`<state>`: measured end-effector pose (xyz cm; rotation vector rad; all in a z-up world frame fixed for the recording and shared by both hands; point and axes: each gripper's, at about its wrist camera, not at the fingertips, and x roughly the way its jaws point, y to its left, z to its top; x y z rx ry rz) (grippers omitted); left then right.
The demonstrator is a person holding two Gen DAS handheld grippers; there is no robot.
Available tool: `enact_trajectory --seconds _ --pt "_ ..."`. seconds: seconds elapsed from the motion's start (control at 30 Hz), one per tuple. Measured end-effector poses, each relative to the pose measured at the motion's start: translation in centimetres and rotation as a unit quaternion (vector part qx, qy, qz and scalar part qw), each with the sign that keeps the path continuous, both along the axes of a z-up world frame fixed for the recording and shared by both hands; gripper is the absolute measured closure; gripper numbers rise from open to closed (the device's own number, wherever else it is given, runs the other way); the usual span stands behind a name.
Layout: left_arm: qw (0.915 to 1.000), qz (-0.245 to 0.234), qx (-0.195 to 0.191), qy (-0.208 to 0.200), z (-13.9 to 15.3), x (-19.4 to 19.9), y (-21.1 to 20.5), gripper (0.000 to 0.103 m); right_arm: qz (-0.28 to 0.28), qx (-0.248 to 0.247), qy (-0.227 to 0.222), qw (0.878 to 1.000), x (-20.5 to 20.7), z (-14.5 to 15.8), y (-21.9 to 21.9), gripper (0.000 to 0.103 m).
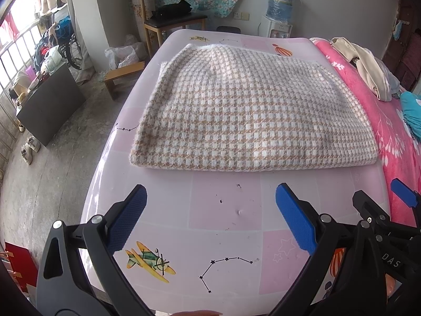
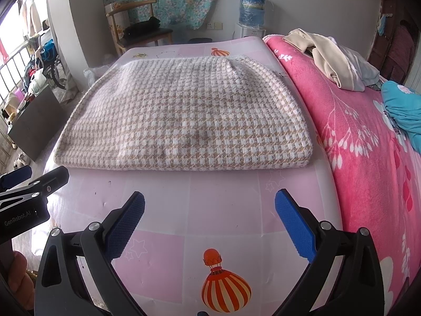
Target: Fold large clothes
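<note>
A beige and white houndstooth garment (image 1: 250, 110) lies folded into a flat rectangle on the pink patterned mat (image 1: 223, 210). It also shows in the right wrist view (image 2: 184, 115), on the same mat (image 2: 223, 205). My left gripper (image 1: 210, 210) is open and empty, hovering over the mat a short way in front of the garment's near edge. My right gripper (image 2: 210, 210) is open and empty too, beside the left one and equally short of the garment. The right gripper shows at the right edge of the left wrist view (image 1: 389, 210).
A pink floral blanket (image 2: 368, 158) covers the bed to the right, with a cream garment (image 2: 323, 55) and a teal cloth (image 2: 405, 110) on it. A wooden chair (image 1: 168, 18) and a water dispenser (image 1: 279, 13) stand beyond the mat. The floor drops off on the left.
</note>
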<state>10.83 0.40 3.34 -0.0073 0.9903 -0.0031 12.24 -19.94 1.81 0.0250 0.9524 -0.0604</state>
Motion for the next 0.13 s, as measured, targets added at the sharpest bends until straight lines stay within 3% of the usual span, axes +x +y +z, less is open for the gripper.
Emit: enact_trajectory --seconds 0.13 --pt "1.0 0.0 0.001 -0.001 0.01 0.02 0.12 0.008 -0.001 0.0 0.001 1.0 0.05 0.14 -0.16 0.006"
